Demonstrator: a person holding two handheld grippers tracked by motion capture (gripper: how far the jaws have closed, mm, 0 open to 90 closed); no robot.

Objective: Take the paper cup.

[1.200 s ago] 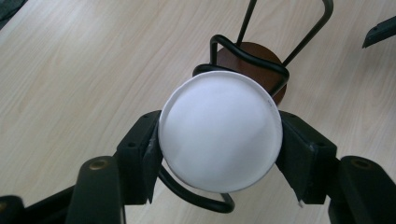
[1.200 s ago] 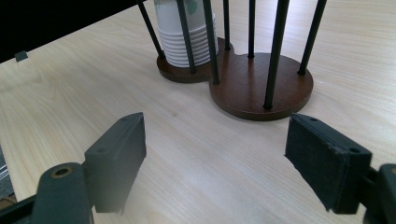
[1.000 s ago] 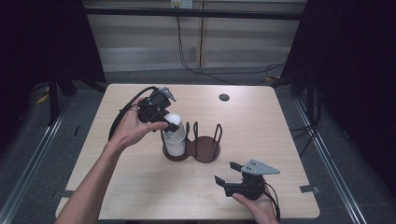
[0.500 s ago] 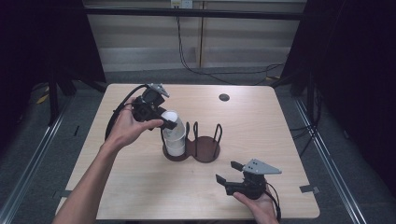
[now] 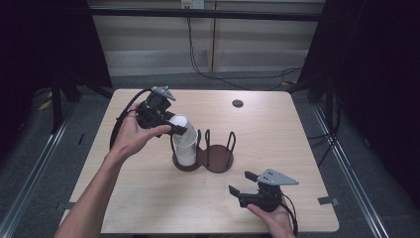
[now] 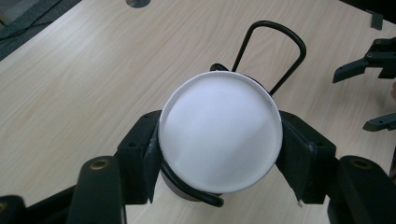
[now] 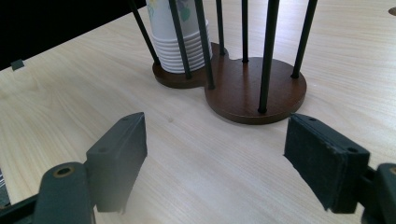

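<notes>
- Left gripper: held in the person's left hand over the far-left part of the table; its two jaws are clenched on the top cup, one pad on each side of the cup, just under the white rim.
- Top cup: upside down, its flat white bottom facing the left gripper's camera; it sits at the head of the stack of cups, between the jaws and partly above the wire loops.
- Stack of cups: nested paper cups standing in one ring of the cup holder, directly below the left jaws; a faint printed pattern shows on the side.
- Cup holder: a dark brown double-disc base with upright black wire loops; the second disc is bare and lies ahead of the right jaws, near but not touching them.
- Right gripper: held low over the near edge of the table in the right hand; jaws released, spread wide, with bare wood between the pads.
- Small dark round spot: on the table's far side, well apart from both grippers.
</notes>
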